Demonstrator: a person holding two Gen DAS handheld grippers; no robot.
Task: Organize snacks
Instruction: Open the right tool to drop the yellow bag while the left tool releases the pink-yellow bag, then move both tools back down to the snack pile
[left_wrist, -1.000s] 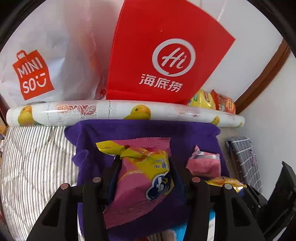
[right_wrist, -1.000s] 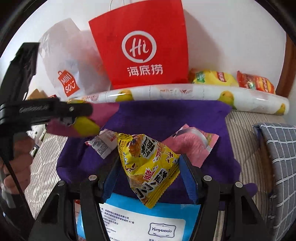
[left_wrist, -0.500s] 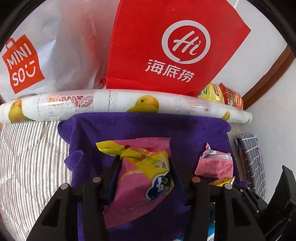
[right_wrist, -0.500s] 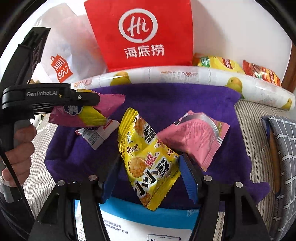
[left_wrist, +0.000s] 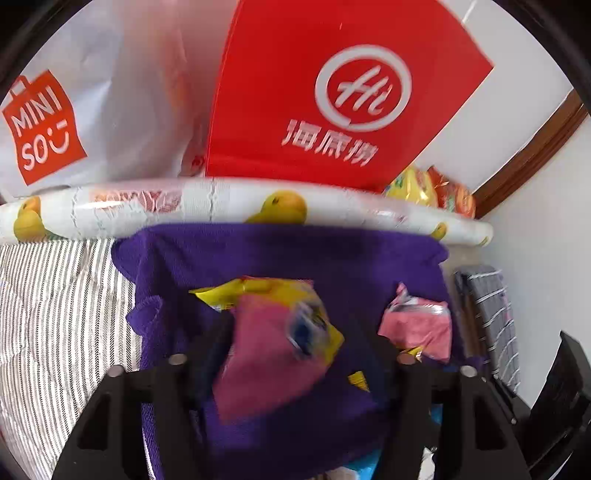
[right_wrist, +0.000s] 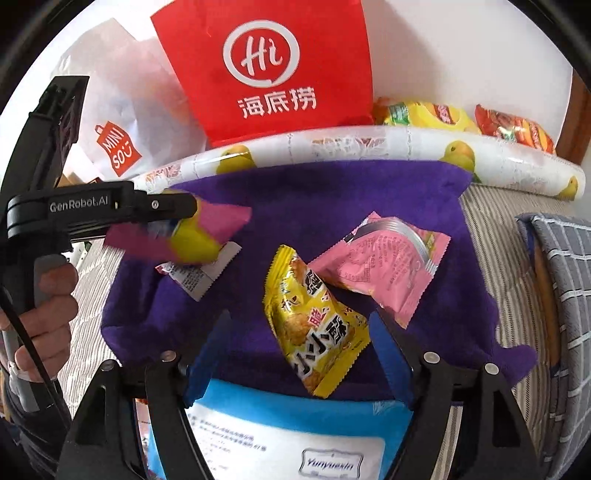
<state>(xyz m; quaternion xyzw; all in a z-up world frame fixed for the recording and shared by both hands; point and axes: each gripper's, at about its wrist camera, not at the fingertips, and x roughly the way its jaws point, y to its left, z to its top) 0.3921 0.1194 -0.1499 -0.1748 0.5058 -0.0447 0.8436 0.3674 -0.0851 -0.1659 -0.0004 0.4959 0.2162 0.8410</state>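
Pink-and-yellow, blurred, the snack packet (left_wrist: 273, 347) is seen between the parted jaws of the left gripper (left_wrist: 288, 354); whether it is gripped cannot be told. A crinkled yellow packet (right_wrist: 314, 325) lies on the purple cloth (right_wrist: 325, 206) between the wide jaws of the right gripper (right_wrist: 295, 343).

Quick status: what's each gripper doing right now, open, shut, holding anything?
Left gripper: open, the blurred pink and yellow snack packet sits between its fingers.
Right gripper: open, the yellow snack packet lies loose between its fingers.
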